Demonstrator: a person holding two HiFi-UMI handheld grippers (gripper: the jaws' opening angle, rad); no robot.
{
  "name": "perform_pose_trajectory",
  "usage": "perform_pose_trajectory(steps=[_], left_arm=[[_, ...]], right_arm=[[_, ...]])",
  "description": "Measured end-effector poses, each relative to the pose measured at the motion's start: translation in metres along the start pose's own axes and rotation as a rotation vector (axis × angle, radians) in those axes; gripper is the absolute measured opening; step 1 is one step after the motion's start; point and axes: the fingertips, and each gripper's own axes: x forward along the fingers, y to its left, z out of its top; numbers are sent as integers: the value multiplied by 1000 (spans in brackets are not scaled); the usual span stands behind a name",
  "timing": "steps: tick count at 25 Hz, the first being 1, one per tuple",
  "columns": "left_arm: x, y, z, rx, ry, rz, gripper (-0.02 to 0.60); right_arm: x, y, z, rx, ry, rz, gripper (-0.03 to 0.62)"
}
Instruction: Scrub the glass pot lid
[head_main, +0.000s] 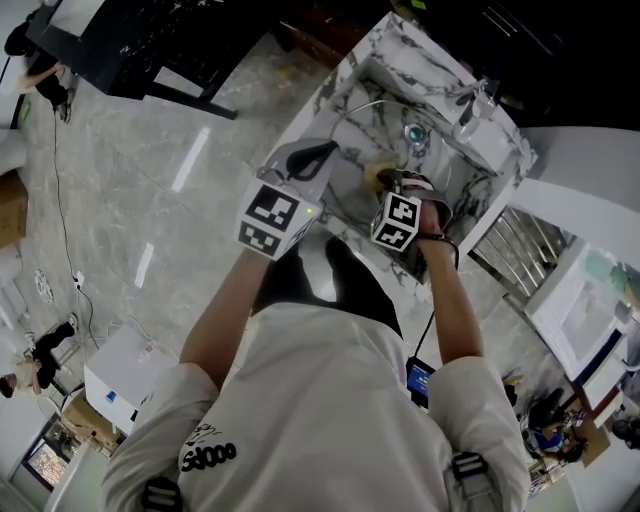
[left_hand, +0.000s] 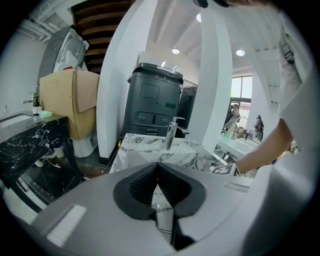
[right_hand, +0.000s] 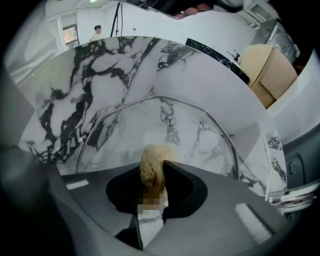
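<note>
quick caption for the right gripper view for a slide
Right tool clamps a tan fibre scrubber before the steel-rimmed glass lid in a marble sink.

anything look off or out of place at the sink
Nothing spilled or broken. The glass pot lid stands tilted on its rim in the marble sink, not flat. The left gripper is shut on nothing, so the lid looks unsteadied while the right gripper holds the scrubber at it.

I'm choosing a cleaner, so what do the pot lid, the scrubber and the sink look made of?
Pot lid: clear glass, since the veining shows through it, with a shiny metal-looking rim.
Scrubber, pinched in the right claw: tan and fibrous, perhaps loofah or another coarse fibre.
Sink: white stone with black veins, either marble or an imitation.
</note>
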Motion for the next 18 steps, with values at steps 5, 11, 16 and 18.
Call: perform_pose_trajectory(steps=[5, 11, 16, 18], left_arm=[[0, 1, 1, -1, 3, 6, 11], [1, 1, 2, -1, 12, 15, 11], [0, 2, 3, -2, 28, 25, 11], [-1, 3, 4, -1, 35, 30, 11]], right_arm=[[3, -12, 22, -42, -61, -62, 61], [19, -58, 29, -104, -29, -170, 61], [28, -90, 28, -26, -26, -206, 61], [29, -100, 28, 23, -44, -220, 61]])
